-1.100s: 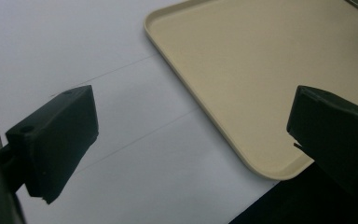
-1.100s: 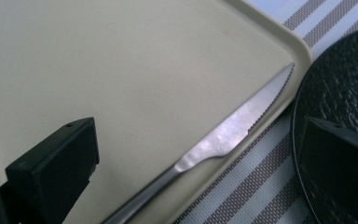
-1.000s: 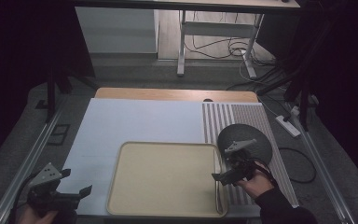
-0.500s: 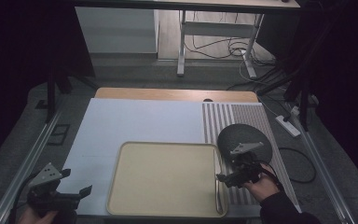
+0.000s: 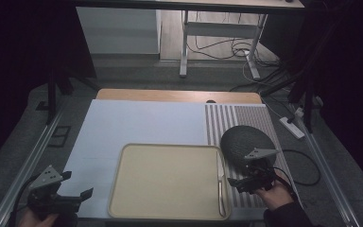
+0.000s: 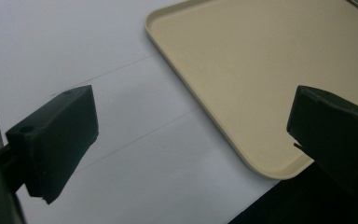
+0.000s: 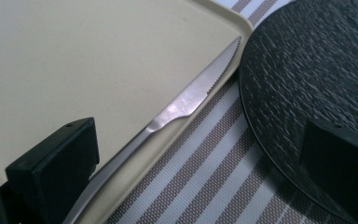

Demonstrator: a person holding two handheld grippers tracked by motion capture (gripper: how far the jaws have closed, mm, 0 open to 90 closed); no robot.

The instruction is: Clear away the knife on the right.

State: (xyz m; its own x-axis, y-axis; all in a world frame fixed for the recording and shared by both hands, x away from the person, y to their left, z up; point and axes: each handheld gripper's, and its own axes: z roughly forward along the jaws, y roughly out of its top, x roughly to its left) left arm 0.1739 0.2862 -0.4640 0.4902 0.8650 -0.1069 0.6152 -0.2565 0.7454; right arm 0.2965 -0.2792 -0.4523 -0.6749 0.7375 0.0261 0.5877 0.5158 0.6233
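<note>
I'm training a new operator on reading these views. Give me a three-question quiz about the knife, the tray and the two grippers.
1. True or false: the knife lies along the tray edge nearest the striped placemat.
2. Which gripper is nearer the knife: A) left gripper, B) right gripper?
3. Fill in: the dark round mat rests on the ______.

Key
1. True; in the right gripper view its serrated blade runs along the tray's rim.
2. B; its jaws stand open beside the knife, touching nothing. The left gripper is open too, off the tray's opposite corner.
3. Striped placemat.
</note>
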